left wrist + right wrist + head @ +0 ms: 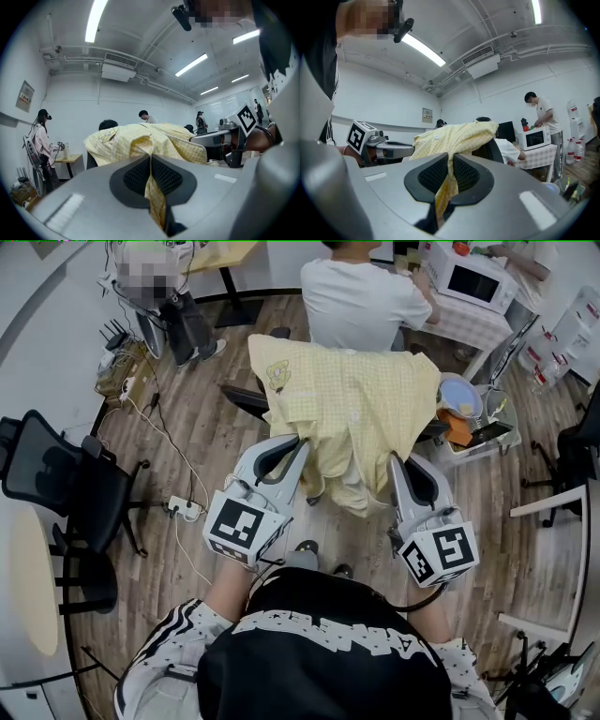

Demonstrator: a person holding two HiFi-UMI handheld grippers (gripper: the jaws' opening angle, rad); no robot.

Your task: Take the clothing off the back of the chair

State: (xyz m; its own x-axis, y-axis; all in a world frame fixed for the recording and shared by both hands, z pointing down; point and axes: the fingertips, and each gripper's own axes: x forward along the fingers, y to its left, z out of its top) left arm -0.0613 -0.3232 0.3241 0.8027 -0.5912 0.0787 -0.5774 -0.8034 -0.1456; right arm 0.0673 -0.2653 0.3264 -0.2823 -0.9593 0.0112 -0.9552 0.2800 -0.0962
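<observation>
In the head view, one yellow checked garment (352, 399) lies draped over the back of a chair (246, 397) at upper centre, its hem hanging toward the lower frame. There the left gripper (300, 444) and right gripper (394, 465) each meet a lower corner, probably spread apart so the cloth lifts evenly off the chair back. That makes two grippers, one garment and one chair under it, plus a second black chair (56, 484) at the left edge. In the left gripper view, the fingers (133, 177) are closed on a fold of yellow cloth at lower centre. In the right gripper view, that gripper's fingers likewise pinch a hanging fold, with the garment draped over the dark chair back right of centre.
</observation>
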